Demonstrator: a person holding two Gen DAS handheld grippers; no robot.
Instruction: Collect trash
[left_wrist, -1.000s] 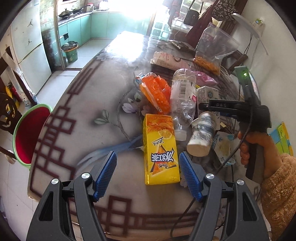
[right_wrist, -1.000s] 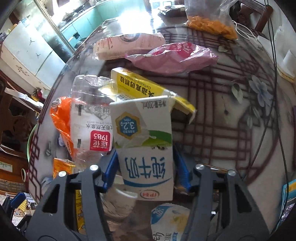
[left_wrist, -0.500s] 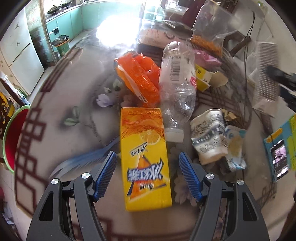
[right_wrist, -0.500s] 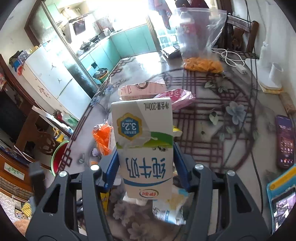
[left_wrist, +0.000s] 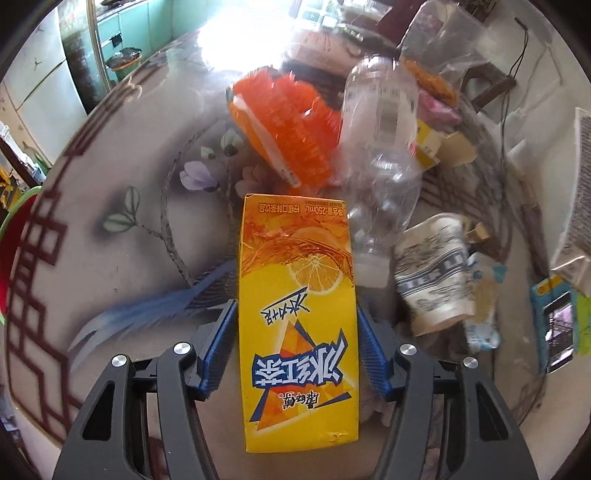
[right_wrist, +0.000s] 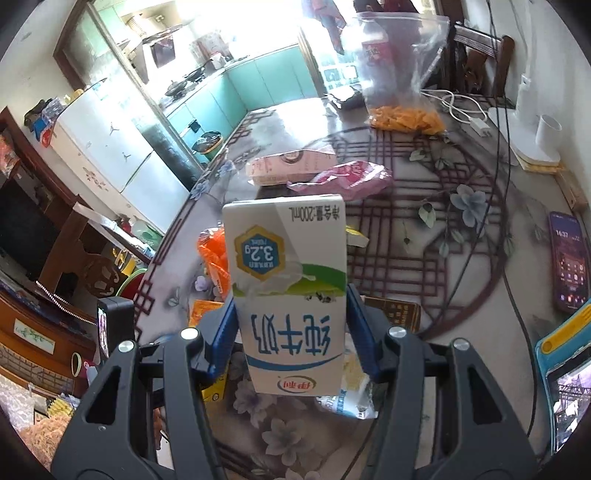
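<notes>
A yellow iced-tea carton (left_wrist: 299, 369) lies flat on the patterned table (left_wrist: 122, 177). My left gripper (left_wrist: 296, 308) straddles it, its jaws closing, and both blue pads touch the carton's long sides. Just beyond lie an orange wrapper (left_wrist: 291, 125), a clear plastic bottle (left_wrist: 384, 147), a crushed paper cup (left_wrist: 432, 269) and a small crumpled wrapper (left_wrist: 480, 306). In the right wrist view, my right gripper (right_wrist: 290, 295) is shut on a white milk carton (right_wrist: 284, 251), held upside down above the table.
A pink bag (right_wrist: 347, 177), a pink box (right_wrist: 291, 166) and a clear bag of orange snacks (right_wrist: 402, 118) lie farther back. A phone (right_wrist: 567, 266), cables and a white stand (right_wrist: 535, 147) sit at the right. A red basin with a green rim (left_wrist: 14, 229) stands off the table's left edge.
My left gripper dropped over the yellow carton and its jaws narrowed onto its sides. My right gripper lifted the milk carton up off the pile and tilted toward level.
</notes>
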